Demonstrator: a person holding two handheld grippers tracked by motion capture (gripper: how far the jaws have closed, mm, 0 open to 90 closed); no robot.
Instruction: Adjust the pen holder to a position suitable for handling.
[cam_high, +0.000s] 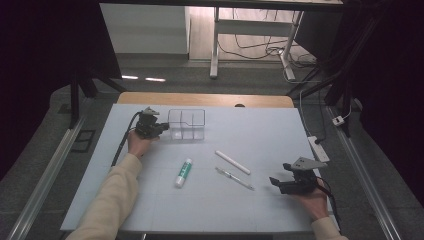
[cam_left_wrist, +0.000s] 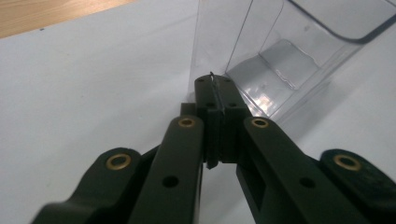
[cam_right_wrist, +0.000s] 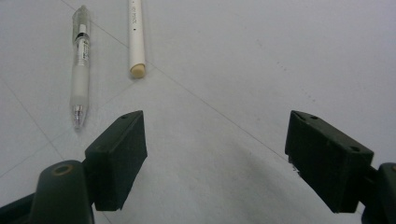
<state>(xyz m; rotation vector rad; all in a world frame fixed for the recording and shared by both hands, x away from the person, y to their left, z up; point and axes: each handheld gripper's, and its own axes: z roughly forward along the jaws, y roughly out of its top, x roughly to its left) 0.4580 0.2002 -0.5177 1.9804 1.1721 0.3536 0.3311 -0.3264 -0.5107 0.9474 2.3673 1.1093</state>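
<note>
The left tool (cam_left_wrist: 217, 100) is clamped on the near wall of the clear organizer (cam_high: 186, 124) by the counter's (cam_high: 280, 130) far-left edge; a tug could tip it (it looks light). The right tool (cam_right_wrist: 215, 154) gapes near the pen (cam_right_wrist: 80, 70) and white stick (cam_right_wrist: 136, 35), print illegible.

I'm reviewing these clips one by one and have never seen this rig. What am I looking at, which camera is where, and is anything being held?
A person holds a two-jaw hand tool in each hand. The high view looks down on the white table. The other pictures come from cameras on the tools.

The left gripper is shut, its jaws pinching the thin wall of a clear plastic organizer.

The right gripper is open and holds nothing.

On the table lie a clear pen, a white stick and a green-and-white tube.
</note>
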